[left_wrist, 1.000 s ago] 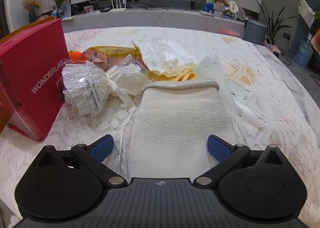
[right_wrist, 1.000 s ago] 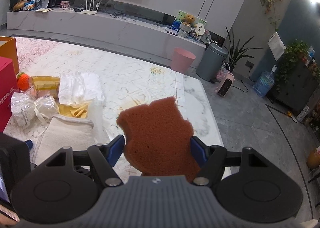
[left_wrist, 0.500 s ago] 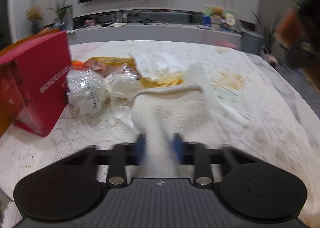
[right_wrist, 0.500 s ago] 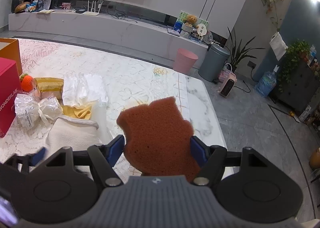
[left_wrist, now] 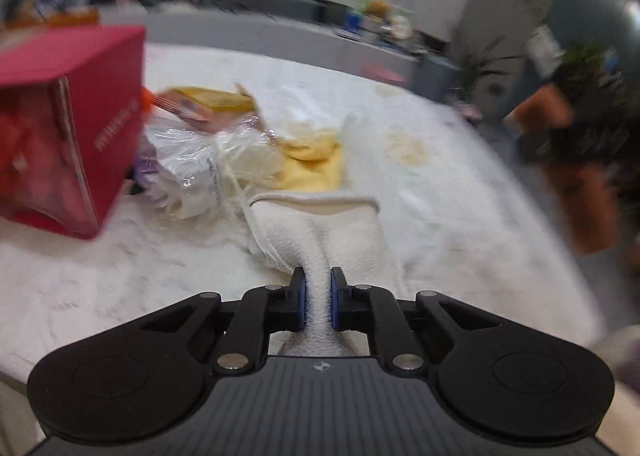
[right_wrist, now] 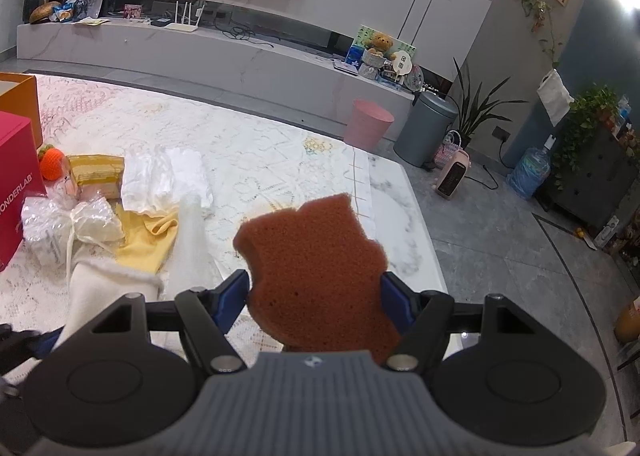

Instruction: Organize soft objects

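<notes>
a white towel (left_wrist: 320,232) is pinched by the left gripper (left_wrist: 318,296) on the bench (left_wrist: 120,276); a brown sponge (right_wrist: 316,272) is clamped in the right gripper (right_wrist: 314,292).

Materials and finish, both wrist views.
White towel (left_wrist: 320,232) was nubbly terry cloth; brown sponge (right_wrist: 316,276) porous, matt foam; wrapped bundle (left_wrist: 192,164), at 10 o'clock, glossy crinkled plastic; tablecloth (right_wrist: 260,160) lace.
</notes>
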Demonstrator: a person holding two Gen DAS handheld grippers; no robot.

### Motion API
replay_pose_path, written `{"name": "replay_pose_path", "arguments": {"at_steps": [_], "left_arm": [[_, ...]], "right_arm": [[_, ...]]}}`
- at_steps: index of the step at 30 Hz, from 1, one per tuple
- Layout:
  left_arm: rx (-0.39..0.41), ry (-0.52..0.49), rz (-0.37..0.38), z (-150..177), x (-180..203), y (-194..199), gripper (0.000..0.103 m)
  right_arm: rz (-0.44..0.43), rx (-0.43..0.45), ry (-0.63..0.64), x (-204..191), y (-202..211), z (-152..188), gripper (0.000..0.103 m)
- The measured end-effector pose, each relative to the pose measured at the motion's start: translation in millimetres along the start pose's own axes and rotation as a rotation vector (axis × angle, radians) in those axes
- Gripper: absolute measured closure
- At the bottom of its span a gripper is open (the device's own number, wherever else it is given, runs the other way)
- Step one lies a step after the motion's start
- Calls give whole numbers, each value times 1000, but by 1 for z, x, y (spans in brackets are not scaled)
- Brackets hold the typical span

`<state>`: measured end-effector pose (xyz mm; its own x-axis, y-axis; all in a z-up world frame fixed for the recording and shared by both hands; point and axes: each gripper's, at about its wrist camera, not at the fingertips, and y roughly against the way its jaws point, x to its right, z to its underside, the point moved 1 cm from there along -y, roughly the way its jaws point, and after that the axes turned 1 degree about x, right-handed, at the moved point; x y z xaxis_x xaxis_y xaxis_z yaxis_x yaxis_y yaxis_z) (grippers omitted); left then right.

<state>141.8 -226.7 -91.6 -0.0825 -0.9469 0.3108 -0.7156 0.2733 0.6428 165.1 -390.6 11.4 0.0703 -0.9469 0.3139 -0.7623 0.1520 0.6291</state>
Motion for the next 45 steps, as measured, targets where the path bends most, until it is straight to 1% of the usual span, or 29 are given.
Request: {"name": "replay_pose_path", "arguments": {"at_steps": [2,3,5,7,9,10,12,13,16,18,19,21,22,23,24,26,27,28,30,32,34,35,37,39,41,44,45], "left_arm": [[-22,-13,107,-13,-4,10,90],[-29,10,170,-22,-10,16,90],[-57,78,256,-38,-23,22,90],[-86,173,337,-55,-41,26,90],[-109,244,412,-69,-57,26,88],[-132,280,462,-76,-65,25,88],[-166,328,528,-87,-74,19,88],[-175,342,545,-91,-77,16,88],[-185,354,559,-103,-79,11,87],[-163,333,552,-110,-76,12,86],[-157,328,558,-112,-76,13,85],[-166,332,595,-116,-74,11,75],[-178,336,608,-117,-73,10,74],[-178,341,602,-118,-74,9,75],[-166,345,589,-118,-74,9,81],[-150,339,601,-122,-74,9,87],[-145,338,625,-124,-73,9,97],[-139,344,637,-125,-74,11,102],[-126,319,618,-127,-71,13,103],[-112,263,565,-124,-69,20,103],[-118,194,494,-117,-64,20,100],[-127,160,464,-111,-63,20,98],[-150,74,415,-98,-61,19,79],[-158,-13,376,-83,-62,18,37],[-154,-81,345,-71,-66,19,24],[-229,-186,342,-51,-71,9,17],[-243,-208,336,-45,-72,6,17]], "right_arm": [[2,-2,3,0,0,0,33],[4,-2,3,0,0,0,33],[6,-1,5,-1,0,0,33],[2,-1,8,-1,1,0,33],[1,0,11,-2,0,0,33],[-1,0,13,-2,0,0,33],[-2,1,15,-4,0,0,33],[-3,1,16,-4,0,0,33],[-4,-1,21,-6,0,1,33],[-6,1,20,-6,0,2,33],[-7,2,20,-6,0,1,33],[-9,2,20,-6,0,1,33],[-9,1,20,-6,0,2,32],[-8,0,21,-5,0,2,33],[-9,-1,23,-6,-1,2,33],[-11,-3,31,-7,-1,3,33],[-11,-4,34,-8,-1,4,33],[-12,-5,36,-8,-2,4,33],[-18,-5,36,-9,-2,4,33],[-24,-8,39,-9,-2,3,33],[-35,-11,45,-11,-3,3,33],[-38,-12,48,-10,-4,3,33],[-37,-15,52,-12,-5,3,33],[-39,-19,55,-15,-5,4,33],[-39,-19,58,-16,-4,5,33],[-42,-20,62,-17,-2,6,33],[-43,-21,64,-18,-2,6,33]]}}
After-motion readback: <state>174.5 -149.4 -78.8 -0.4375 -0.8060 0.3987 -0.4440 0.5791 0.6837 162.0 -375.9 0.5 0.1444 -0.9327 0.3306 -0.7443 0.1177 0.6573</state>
